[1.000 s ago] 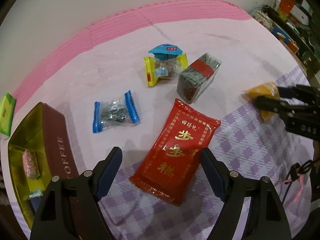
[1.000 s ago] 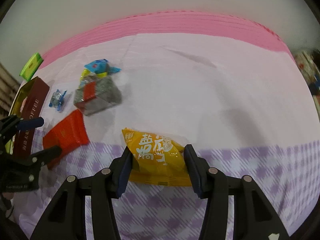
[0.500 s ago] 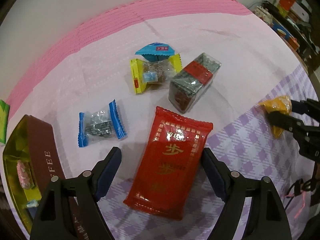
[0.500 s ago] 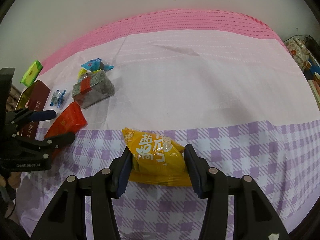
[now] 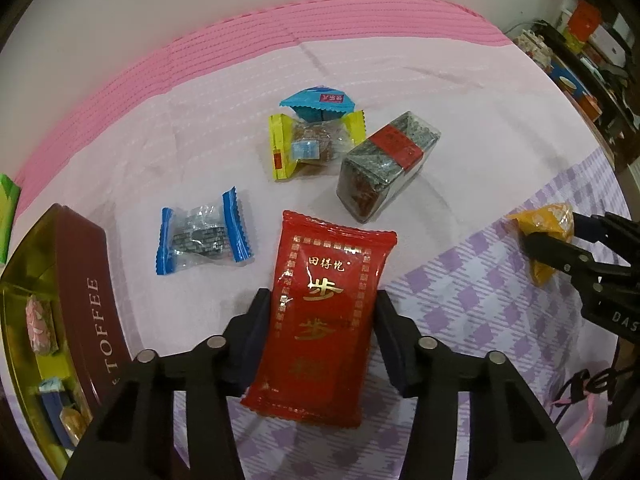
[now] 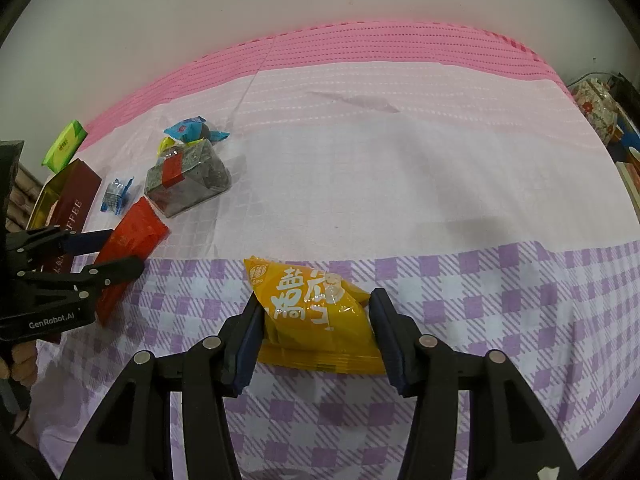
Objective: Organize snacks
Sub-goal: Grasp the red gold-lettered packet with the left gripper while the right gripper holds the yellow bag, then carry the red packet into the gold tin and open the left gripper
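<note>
As the jaws of the left gripper [image 5: 318, 316] have just been closing, the red packet [image 5: 324, 312] is now caught between them, its two long edges met by the dark pads where, a second earlier, it lay loose between jaws held wide. The packet is seen lying on the cloth-covered table [image 6: 400, 168], its far end pointing toward the clear-wrapped block with the red band [image 5: 386, 168]. A yellow packet [image 6: 316, 312] is held by the right gripper [image 6: 316, 320], whose narrow jaws are pressed to its sides exactly as before, low over the purple checked part of the cloth. With both grippers loaded, a transfer is judged to be the step in hand, and the open toffee tin [image 5: 84, 300] at the left edge, already holding a few wrapped sweets, is taken as the likely destination. Three small snacks are left on the cloth: the blue-ended candy [image 5: 202, 234], the yellow-ended one [image 5: 314, 146] and the teal one [image 5: 318, 104] just behind it. A green packet [image 6: 64, 146] is seen lying beyond the tin.
</note>
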`<action>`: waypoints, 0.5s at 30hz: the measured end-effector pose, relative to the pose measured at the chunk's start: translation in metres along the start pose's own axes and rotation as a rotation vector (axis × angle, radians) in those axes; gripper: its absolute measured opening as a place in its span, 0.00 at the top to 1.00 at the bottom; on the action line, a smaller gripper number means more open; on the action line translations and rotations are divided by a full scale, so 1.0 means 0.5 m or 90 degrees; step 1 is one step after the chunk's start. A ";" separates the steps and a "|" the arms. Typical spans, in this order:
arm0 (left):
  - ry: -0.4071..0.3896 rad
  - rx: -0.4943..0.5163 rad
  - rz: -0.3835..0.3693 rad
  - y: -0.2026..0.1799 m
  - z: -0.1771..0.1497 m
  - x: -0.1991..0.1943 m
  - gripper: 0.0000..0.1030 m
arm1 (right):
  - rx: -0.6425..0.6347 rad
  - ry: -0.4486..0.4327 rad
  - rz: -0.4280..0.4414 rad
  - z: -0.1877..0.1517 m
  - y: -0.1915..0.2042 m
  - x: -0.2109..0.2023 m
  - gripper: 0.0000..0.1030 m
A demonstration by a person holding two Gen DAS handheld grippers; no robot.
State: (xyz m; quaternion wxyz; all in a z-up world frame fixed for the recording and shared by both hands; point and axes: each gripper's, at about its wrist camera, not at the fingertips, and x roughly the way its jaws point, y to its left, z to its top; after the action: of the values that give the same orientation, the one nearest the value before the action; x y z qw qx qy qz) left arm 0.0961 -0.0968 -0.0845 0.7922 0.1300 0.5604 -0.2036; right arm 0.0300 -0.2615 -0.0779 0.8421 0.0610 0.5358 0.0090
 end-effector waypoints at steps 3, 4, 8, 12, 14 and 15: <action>0.002 -0.009 0.007 0.001 -0.006 -0.005 0.54 | -0.002 0.001 -0.003 -0.001 0.002 0.001 0.52; 0.003 -0.013 0.007 0.002 -0.008 -0.006 0.55 | -0.003 0.002 -0.004 -0.001 0.003 0.001 0.52; 0.006 -0.031 0.010 0.004 -0.042 -0.025 0.55 | -0.005 0.005 -0.011 -0.001 0.006 0.002 0.52; 0.014 -0.049 0.007 0.010 -0.069 -0.041 0.55 | -0.011 0.008 -0.020 -0.001 0.012 0.003 0.52; 0.014 -0.059 0.002 0.013 -0.080 -0.050 0.55 | -0.010 0.009 -0.022 -0.002 0.012 0.003 0.52; 0.013 -0.061 0.001 0.013 -0.083 -0.055 0.55 | -0.011 0.010 -0.022 -0.001 0.012 0.003 0.52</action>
State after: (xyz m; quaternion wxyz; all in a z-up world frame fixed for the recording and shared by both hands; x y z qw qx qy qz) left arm 0.0567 -0.0681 -0.0729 0.7918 0.0944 0.5776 -0.1744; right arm 0.0305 -0.2555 -0.0790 0.8386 0.0443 0.5430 -0.0009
